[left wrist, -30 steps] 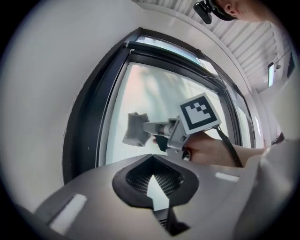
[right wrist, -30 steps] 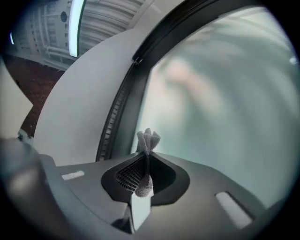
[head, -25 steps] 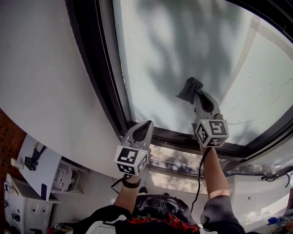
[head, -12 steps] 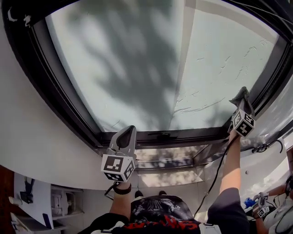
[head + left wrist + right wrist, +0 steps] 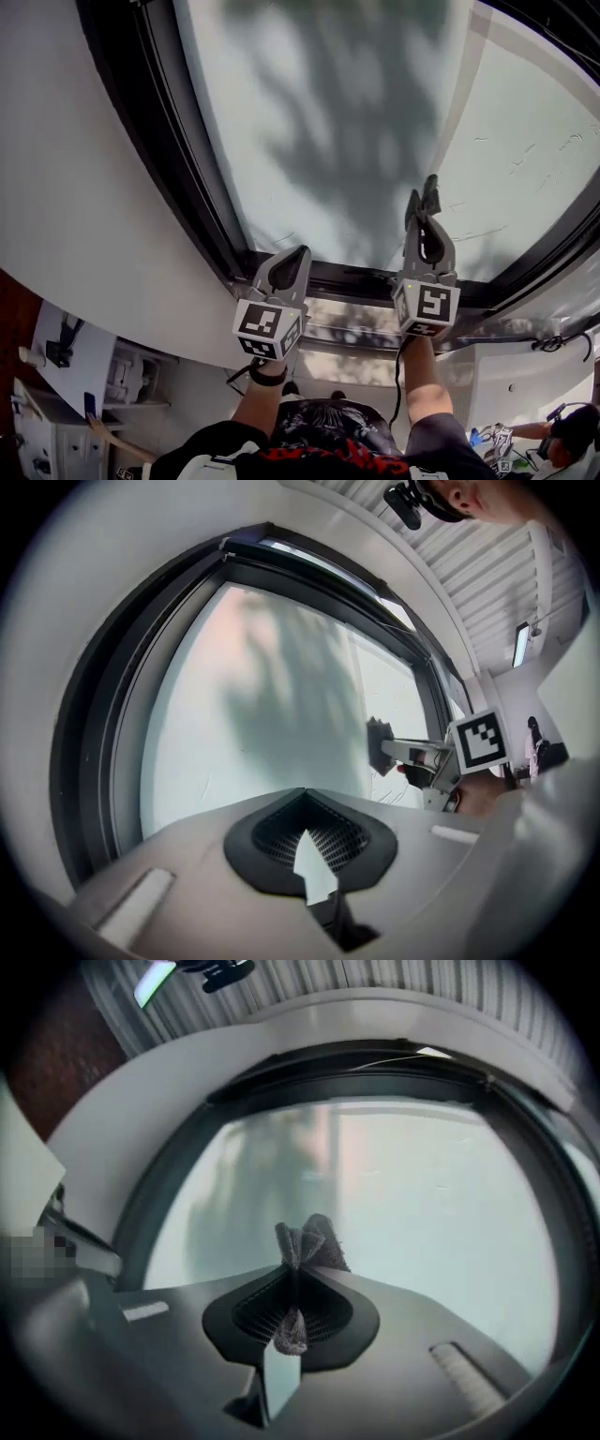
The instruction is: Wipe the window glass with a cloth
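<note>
My right fingers [image 5: 403, 1321] grasp the cloth [image 5: 309, 1241] at the glass [image 5: 328, 112]; my left fingers [image 5: 173, 850] are clenched, empty.

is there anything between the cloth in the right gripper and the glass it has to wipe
Nothing visible does. The right gripper is shut on the cloth, and the cloth's bunched end faces bare window glass. The left gripper is shut and empty, low by the frame and off to the side.

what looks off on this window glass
Thin curved streaks mark the glass just right of the cloth, with fainter ones higher on the right pane. They look like smears or scratches. Nothing else stands out.
</note>
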`<state>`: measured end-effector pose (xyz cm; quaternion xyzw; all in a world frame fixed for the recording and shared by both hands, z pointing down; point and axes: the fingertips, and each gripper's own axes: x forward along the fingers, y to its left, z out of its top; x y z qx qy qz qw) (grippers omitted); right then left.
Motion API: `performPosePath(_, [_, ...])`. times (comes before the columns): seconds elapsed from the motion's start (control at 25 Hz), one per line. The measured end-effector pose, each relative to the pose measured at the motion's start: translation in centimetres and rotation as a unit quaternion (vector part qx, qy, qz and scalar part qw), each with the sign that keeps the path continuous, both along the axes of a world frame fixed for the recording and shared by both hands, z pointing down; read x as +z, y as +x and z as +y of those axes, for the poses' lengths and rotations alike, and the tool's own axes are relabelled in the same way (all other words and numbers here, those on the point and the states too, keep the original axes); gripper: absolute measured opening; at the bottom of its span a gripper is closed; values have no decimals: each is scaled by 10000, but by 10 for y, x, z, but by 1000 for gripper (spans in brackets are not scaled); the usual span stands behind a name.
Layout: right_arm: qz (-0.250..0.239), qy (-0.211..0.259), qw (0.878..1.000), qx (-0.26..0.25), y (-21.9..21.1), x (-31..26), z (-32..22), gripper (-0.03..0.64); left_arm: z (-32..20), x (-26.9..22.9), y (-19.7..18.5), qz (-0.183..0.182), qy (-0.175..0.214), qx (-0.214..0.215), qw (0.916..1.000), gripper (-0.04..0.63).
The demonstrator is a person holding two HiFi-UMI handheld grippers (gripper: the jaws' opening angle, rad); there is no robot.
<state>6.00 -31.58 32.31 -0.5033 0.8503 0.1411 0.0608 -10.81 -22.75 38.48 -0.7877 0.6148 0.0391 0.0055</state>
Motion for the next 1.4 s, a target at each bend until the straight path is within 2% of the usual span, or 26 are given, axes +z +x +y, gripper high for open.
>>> performPosePath(0.08, [-129,-17,9919,-1264,-92,-4,30,28,5,5,-14,24,-91,-163,9998,-8])
performPosePath(0.12, [-255,-42,9806,-1941,-134,-7,45,28,9,7,-23,57,-125,-262,9996,-8])
performPosePath(0.2, [-425,-207,9473,-3167,-206,-11,70,28,17,9,-42,151,-160,-465,9987,-8])
performPosePath(0.24, [-420,-345,9321,-3582,-235,-11,76,28,20,9,-51,191,-160,-569,9981,-8])
performPosePath(0.28, [-342,-513,9223,-3816,-262,-8,76,28,24,8,-61,207,-157,-684,9973,-8])
performPosePath(0.32, [-208,-703,9186,-3884,-284,-2,71,28,27,8,-71,200,-164,-803,9964,-12])
performPosePath(0.36, [-62,-885,9202,-3813,-299,7,61,28,30,8,-79,183,-189,-905,9955,-15])
performPosePath(0.44, [213,-1085,9348,-3375,-303,25,37,28,34,10,-87,194,-217,-985,9947,-12])
performPosePath(0.52, [351,-1113,9506,-2877,-277,40,17,28,36,11,-85,243,-179,-938,9951,-12])
performPosePath(0.6, [280,-1062,9636,-2437,-229,45,1,28,30,10,-78,262,-146,-802,9963,-12])
performPosePath(0.76, [55,-743,9862,-1480,-101,41,-19,28,14,9,-53,224,-100,-431,9988,-12])
performPosePath(0.92, [-146,-780,9966,-221,48,45,-42,28,4,6,-19,151,-51,-22,9999,-12])
performPosePath(1.0, [-251,-888,9936,644,136,52,-58,28,0,7,-1,106,-50,156,9998,-12])
performPosePath(1.04, [-284,-964,9883,1150,182,57,-65,28,-2,7,8,94,-50,236,9997,-12])
performPosePath(1.12, [-351,-1093,9675,2254,271,66,-74,28,-6,6,21,93,-41,363,9993,-12])
performPosePath(1.2, [-374,-1191,9368,3268,341,76,-76,26,-8,6,30,92,-28,445,9990,-12])
performPosePath(1.24, [-386,-1205,9247,3591,363,79,-73,26,-8,5,34,91,-21,471,9988,-12])
performPosePath(1.28, [-416,-1187,9183,3755,373,80,-69,26,-8,5,38,92,-18,487,9988,-12])
performPosePath(1.32, [-455,-1135,9178,3778,373,80,-64,26,-8,6,40,95,-22,496,9987,-12])
performPosePath(1.36, [-497,-1051,9229,3671,363,78,-57,26,-8,7,43,96,-31,504,9987,-12])
performPosePath(1.4, [-533,-929,9332,3431,343,74,-51,26,-9,7,44,95,-41,511,9986,-12])
